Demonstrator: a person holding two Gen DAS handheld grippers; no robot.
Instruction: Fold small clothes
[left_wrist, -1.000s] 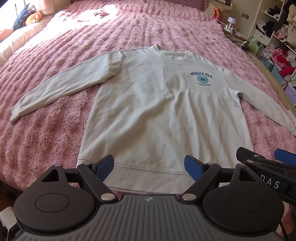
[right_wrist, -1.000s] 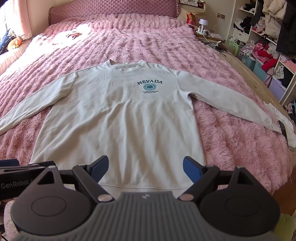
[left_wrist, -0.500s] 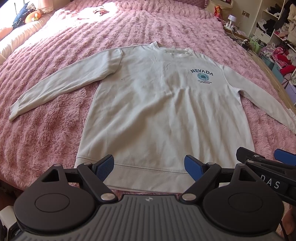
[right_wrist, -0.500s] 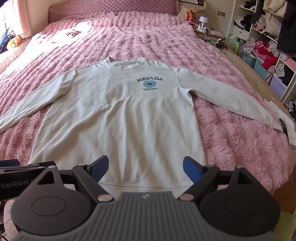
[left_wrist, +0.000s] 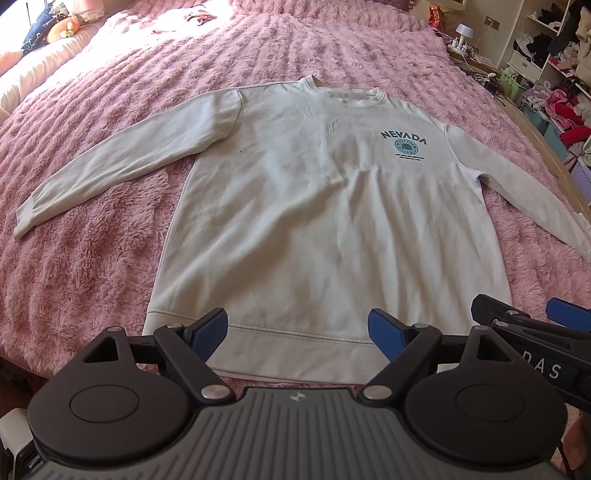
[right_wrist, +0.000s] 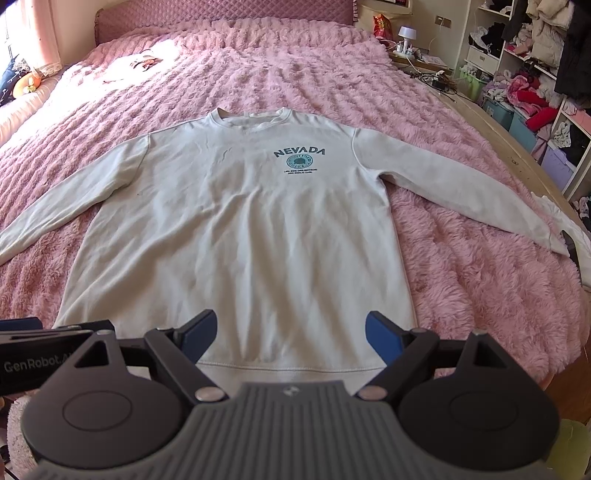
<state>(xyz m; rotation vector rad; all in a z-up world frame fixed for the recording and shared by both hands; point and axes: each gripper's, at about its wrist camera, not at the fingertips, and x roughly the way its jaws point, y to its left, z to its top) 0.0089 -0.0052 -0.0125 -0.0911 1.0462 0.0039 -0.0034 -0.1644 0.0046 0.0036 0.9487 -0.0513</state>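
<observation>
Our left fingers (left_wrist: 212, 334) and right fingers (right_wrist: 382, 332) are wide open, holding nothing; the sweatshirt (right_wrist: 236, 229) might bunch up on the fluffy bed (right_wrist: 461, 273).

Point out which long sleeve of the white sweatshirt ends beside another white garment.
The right-hand sleeve of the white NEVADA sweatshirt: its cuff meets a white ruffled garment at the bed's edge. The left-hand sleeve ends on bare pink blanket.

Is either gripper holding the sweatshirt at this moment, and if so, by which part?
Nothing is held. The left gripper and right gripper are both open above the hem of the sweatshirt, which lies flat.
</observation>
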